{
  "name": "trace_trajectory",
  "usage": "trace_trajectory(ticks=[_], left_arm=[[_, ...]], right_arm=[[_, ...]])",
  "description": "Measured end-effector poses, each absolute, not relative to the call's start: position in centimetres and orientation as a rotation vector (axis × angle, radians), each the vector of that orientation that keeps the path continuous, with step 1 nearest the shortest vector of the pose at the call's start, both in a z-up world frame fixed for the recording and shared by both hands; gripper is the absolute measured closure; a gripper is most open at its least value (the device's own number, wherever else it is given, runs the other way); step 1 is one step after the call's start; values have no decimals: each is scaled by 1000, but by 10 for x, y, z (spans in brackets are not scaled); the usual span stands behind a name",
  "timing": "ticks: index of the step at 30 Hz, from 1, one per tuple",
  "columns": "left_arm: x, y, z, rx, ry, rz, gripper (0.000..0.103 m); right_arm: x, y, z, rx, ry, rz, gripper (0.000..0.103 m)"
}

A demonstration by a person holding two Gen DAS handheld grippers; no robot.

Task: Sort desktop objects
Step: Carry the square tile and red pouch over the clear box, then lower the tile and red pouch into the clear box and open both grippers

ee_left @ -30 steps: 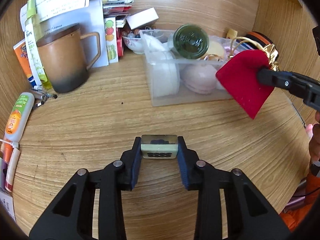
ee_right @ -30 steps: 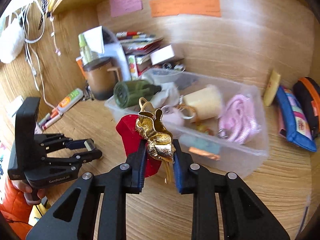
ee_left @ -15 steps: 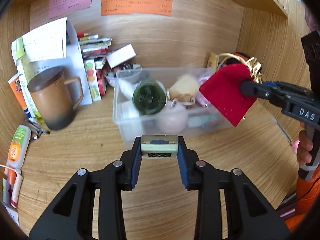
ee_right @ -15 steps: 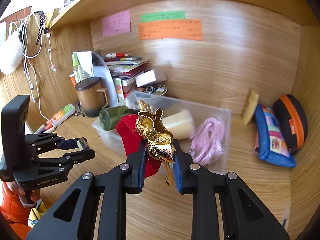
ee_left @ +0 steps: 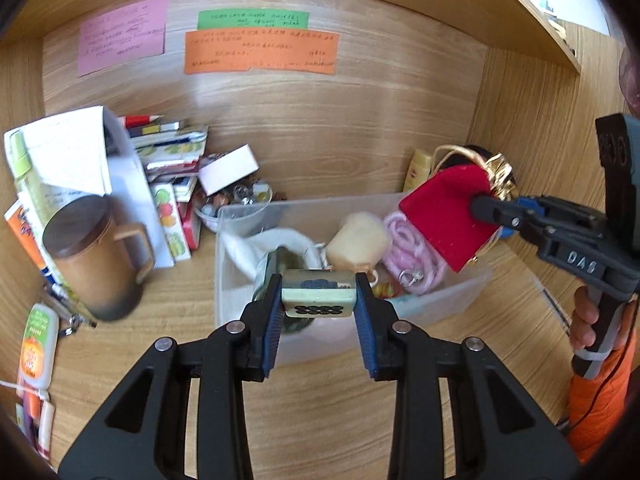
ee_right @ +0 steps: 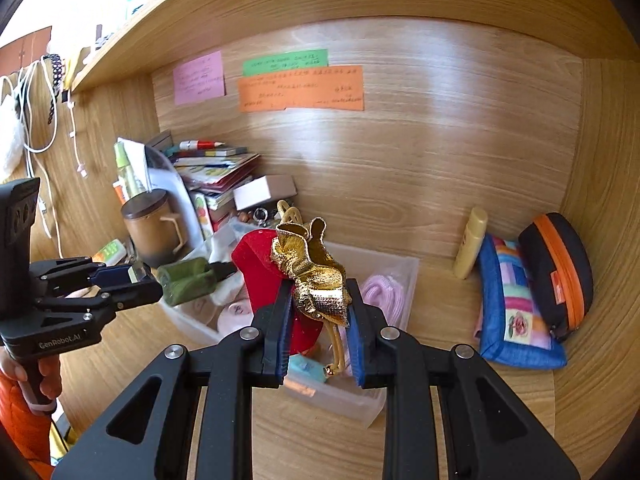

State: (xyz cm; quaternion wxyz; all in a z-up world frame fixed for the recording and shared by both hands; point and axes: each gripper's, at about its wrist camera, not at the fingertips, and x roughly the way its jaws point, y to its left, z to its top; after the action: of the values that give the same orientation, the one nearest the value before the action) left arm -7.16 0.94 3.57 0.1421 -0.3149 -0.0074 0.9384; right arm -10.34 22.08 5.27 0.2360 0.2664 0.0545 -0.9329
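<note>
Left wrist view: the left gripper, clamped on a mahjong tile, is now lifting off the surface over the clear bin; right wrist view: the right gripper, pinching a red-and-gold pouch, is rising likewise, both ready for depositing.

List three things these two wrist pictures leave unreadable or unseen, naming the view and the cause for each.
1. Writing on the orange note: both views, too small.
2. Green roll in the clear bin: left wrist view, mostly hidden behind the left tool and its tile.
3. Red pouch: right wrist view, its lower part is covered by the right tool.
</note>
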Motion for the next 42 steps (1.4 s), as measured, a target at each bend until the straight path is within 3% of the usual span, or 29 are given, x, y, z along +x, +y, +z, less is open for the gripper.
trace_trajectory(ticks=[31,39,42], left_arm=[[-134,68,-3,-1033,140,2583,70],[-133,69,-3,-1020,167,2613,70],[-131,68,-1,-1011,167,2624,66]], right_arm=[[-156,211,-3,946,252,-2503,81],[-156,200,-10,938,367,-2537,76],[-153,198,-8,911,412,-2565,64]])
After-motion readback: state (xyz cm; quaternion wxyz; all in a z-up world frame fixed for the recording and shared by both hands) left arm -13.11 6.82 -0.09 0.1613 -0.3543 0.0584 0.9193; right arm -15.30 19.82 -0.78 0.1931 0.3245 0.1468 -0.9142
